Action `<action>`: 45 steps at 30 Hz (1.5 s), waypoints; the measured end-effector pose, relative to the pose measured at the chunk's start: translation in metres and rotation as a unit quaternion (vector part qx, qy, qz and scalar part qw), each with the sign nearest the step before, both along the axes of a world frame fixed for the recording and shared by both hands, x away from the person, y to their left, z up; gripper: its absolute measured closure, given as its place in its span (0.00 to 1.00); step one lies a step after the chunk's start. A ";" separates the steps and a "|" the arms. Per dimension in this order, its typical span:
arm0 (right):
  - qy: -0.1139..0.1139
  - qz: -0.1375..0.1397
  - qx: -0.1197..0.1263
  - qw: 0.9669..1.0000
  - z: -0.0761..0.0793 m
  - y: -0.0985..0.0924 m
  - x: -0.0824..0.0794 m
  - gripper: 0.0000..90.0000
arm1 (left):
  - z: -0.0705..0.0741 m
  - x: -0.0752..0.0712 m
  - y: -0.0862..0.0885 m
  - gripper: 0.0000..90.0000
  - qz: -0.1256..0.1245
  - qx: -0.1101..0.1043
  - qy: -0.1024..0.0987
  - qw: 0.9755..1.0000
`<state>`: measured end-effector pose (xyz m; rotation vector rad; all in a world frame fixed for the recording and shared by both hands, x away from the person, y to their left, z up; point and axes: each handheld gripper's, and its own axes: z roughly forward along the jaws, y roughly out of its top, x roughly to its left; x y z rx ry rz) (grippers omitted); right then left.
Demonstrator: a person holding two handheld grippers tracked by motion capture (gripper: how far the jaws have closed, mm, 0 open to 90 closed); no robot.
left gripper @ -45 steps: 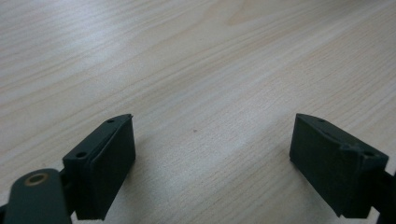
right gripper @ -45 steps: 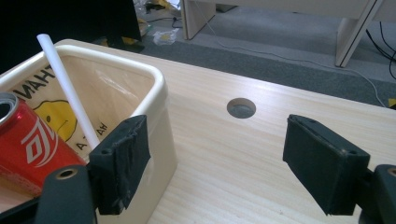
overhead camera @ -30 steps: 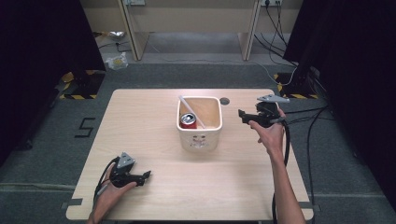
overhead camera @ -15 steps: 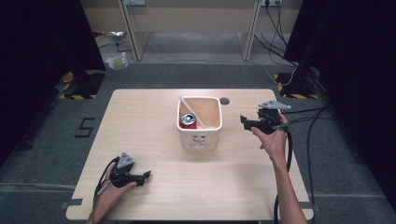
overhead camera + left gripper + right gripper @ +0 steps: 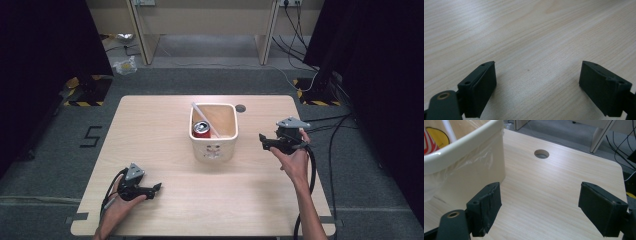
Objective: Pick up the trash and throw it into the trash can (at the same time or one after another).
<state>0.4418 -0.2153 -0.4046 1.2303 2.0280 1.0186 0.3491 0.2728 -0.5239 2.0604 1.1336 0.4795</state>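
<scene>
Near the table's [image 5: 165, 125] back edge, at its middle: white bin [image 5: 214, 131], red can [image 5: 202, 129] and white straw [image 5: 206, 119] inside. Just off the bin's right side, toward the right edge: right gripper [image 5: 263, 140], held off the wood, jaws wide apart, nothing between. By the front left corner: left gripper [image 5: 156, 187], jaws likewise spread over bare wood.

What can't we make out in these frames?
- Red can: high view, lower part hidden by the bin wall; label too small to read.
- Bin front print: high view, too small.
- White straw: right gripper view, cut off by top edge.
- Bin base: right gripper view, left jaw covers it.
</scene>
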 end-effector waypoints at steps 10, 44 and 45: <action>0.012 0.006 -0.004 1.000 -0.011 -0.001 -0.007 0.20 | 0.000 0.000 0.000 0.15 0.000 0.000 0.000 1.000; 0.026 0.016 -0.003 1.000 -0.050 -0.002 -0.043 0.20 | 0.000 0.000 0.000 0.15 -0.001 -0.001 0.001 1.000; 0.026 0.016 -0.002 1.000 -0.050 -0.002 -0.045 0.20 | 0.000 0.000 0.000 0.15 0.000 0.000 0.001 1.000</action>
